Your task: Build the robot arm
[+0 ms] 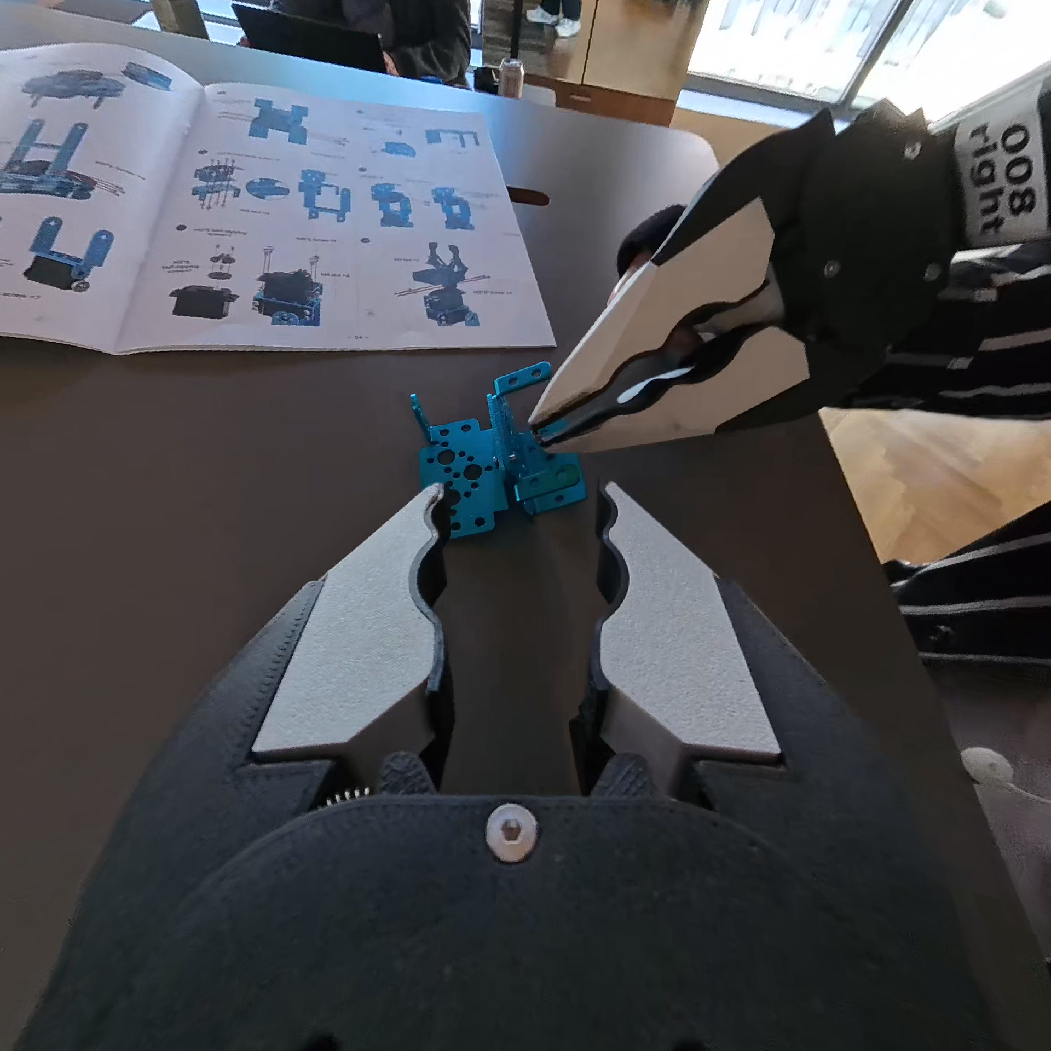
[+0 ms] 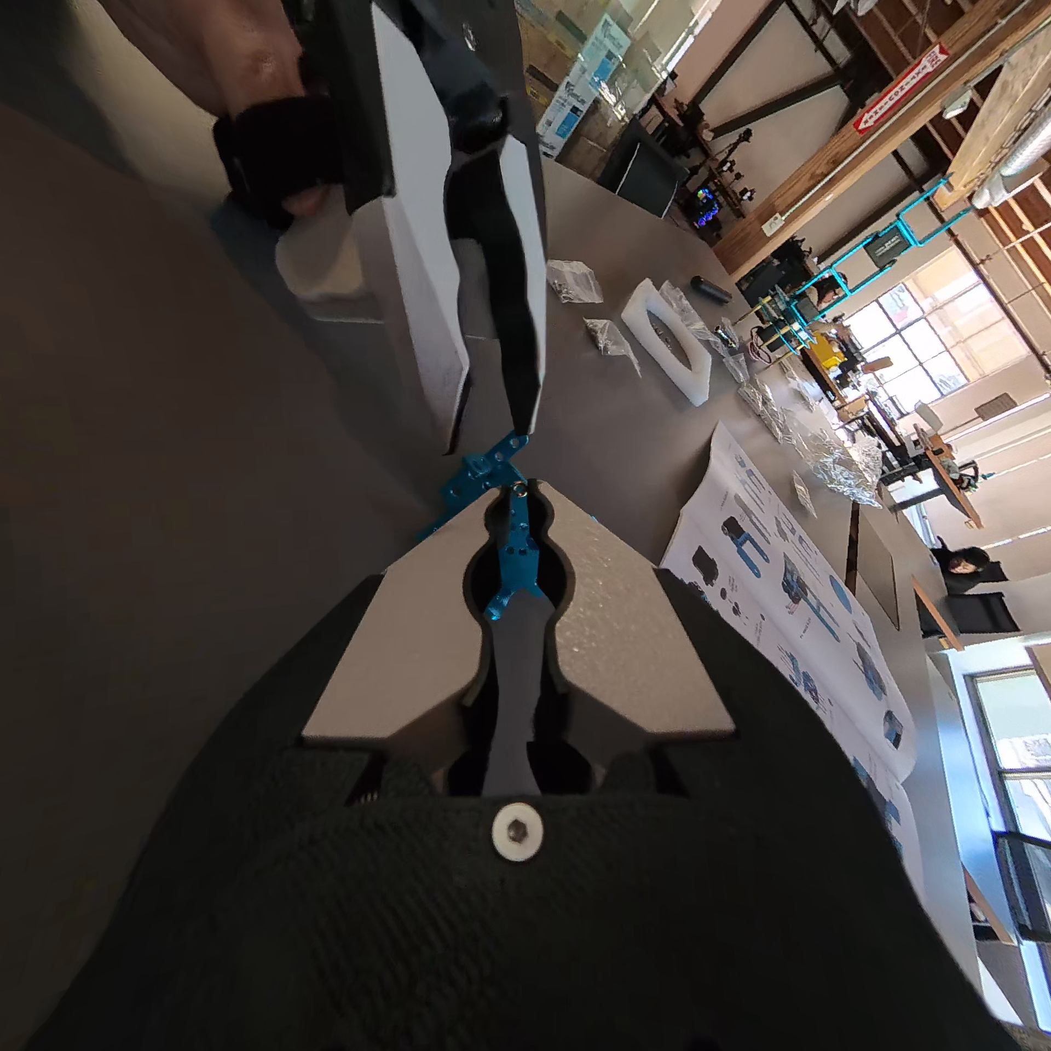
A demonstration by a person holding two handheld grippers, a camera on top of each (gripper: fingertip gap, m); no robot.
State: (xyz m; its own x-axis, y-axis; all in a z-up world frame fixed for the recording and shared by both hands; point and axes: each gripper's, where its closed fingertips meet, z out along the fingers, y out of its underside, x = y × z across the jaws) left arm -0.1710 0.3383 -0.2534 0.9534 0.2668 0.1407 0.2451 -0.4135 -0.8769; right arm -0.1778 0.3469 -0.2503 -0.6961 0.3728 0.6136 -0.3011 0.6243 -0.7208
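Two tools, left wrist view: the left tool point(image 1: 520, 492) is held released, its fingers spread wide above the dark counter point(image 1: 170, 512), with nothing between them.
Blue brackets, left wrist view: a cluster of blue metal brackets point(image 1: 483, 460) is seen lying on the counter just ahead of the left tool's tips; the left fingertip point(image 1: 429, 497) overlaps the near edge of the flat perforated plate, though contact cannot be confirmed.
Right tool, left wrist view: the right tool point(image 1: 537, 429) is brought in from the right, its fingers nearly closed, the tips set against the upright part of the brackets.
Manual, left wrist view: an open instruction manual point(image 1: 273, 216) is laid on the counter well beyond the brackets, to the left.
Right tool, right wrist view: the right tool point(image 2: 520, 489) is shown clenched to a narrow gap on a thin upright blue bracket point(image 2: 514, 551), a small screw being visible at the tips.
Left tool, right wrist view: the left tool point(image 2: 489, 438) is seen opposite, open, its tips just beside the far end of the blue parts.
Key relation: the brackets lie between the two tools; the gripped piece is run lengthwise along the right tool's fingers, and the right tool is judged the nearer, being already on it.
Background, right wrist view: a white foam block point(image 2: 665, 335) and small plastic bags point(image 2: 574, 278) are left farther along the counter.
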